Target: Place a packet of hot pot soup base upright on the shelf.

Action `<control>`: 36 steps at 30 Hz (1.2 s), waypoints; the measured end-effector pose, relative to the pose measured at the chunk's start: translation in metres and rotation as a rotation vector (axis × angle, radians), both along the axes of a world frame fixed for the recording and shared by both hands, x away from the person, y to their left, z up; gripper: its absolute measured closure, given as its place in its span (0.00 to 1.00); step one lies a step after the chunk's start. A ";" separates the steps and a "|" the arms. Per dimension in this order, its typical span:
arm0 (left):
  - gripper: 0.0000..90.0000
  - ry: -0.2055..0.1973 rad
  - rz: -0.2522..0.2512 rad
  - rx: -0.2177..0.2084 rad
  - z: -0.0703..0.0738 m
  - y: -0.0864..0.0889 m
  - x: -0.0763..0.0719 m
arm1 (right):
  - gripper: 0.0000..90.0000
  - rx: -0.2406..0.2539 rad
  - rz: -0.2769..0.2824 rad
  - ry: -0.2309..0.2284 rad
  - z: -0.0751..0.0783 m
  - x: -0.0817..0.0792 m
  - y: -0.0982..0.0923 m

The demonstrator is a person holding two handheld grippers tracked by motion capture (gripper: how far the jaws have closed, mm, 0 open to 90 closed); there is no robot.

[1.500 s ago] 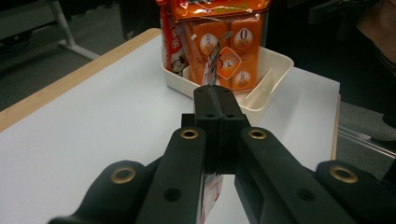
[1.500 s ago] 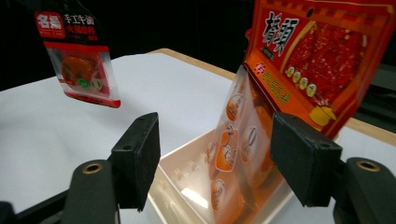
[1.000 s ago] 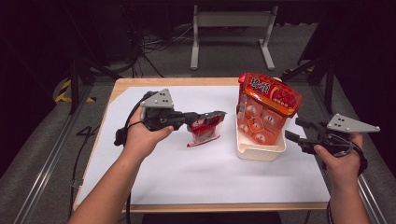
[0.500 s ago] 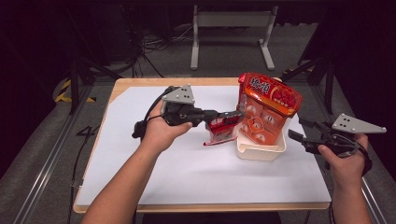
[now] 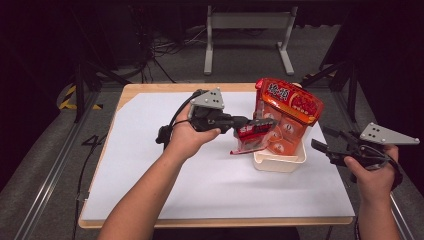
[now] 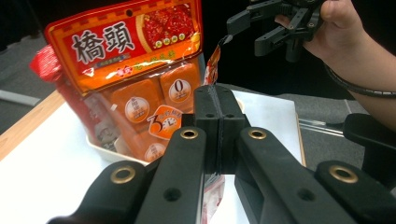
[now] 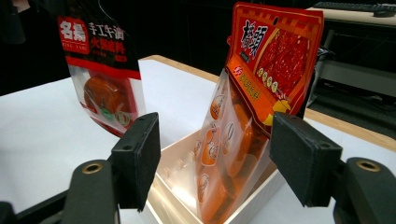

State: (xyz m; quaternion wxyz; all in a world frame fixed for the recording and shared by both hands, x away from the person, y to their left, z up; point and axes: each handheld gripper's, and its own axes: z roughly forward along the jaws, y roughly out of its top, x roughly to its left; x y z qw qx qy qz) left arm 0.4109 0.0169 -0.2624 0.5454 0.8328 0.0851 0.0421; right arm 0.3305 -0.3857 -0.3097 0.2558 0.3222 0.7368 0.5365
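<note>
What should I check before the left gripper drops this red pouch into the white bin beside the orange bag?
1. Left gripper shut on red pouch: ok.
2. Pouch over white bin: not ok, it hangs at the near-left rim.
3. Orange bag upright in bin: ok, leaning slightly.
4. Free space in bin for the pouch: cannot tell.
5. Right gripper clear of bin, jaws open and empty: ok.

The tall glossy orange-and-red snack bag [image 5: 287, 112] carries bold white characters on a red band, with orange packets showing through its clear lower half. It stands in the cream-white plastic bin [image 5: 280, 162]. Just beside the bin, the small red-and-black pouch [image 5: 252, 135] shows white lettering above a clear window. The sheet [image 5: 150, 150] beneath the bin is plain white, the table edge [image 5: 150, 86] pale wood.
</note>
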 end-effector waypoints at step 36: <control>1.00 -0.021 -0.104 0.023 -0.028 -0.066 0.015 | 0.38 0.031 -0.017 -0.027 0.006 -0.007 -0.013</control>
